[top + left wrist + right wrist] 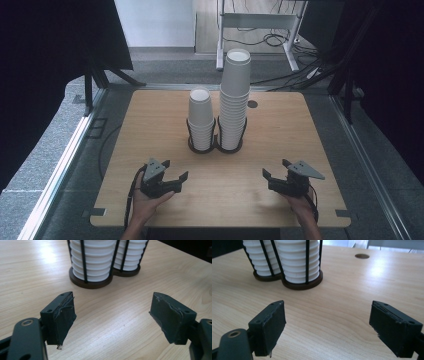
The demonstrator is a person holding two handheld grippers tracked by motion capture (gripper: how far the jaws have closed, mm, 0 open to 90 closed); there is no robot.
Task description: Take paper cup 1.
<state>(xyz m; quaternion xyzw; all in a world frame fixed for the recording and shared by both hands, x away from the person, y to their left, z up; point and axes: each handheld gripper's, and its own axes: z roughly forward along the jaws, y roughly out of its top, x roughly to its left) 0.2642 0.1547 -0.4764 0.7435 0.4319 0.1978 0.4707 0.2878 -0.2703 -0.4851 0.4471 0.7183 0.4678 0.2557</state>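
Both claws, left claw (176, 170) and right claw (275, 169), stand wide and empty; paper cup stacks (235, 95) sit ahead in wire holder (215, 145), upright for easy picking.

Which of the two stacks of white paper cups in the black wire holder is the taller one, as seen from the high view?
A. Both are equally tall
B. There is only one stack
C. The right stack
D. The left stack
C: in the high view the right stack rises well above the left stack, both standing side by side in the black wire holder on the table.
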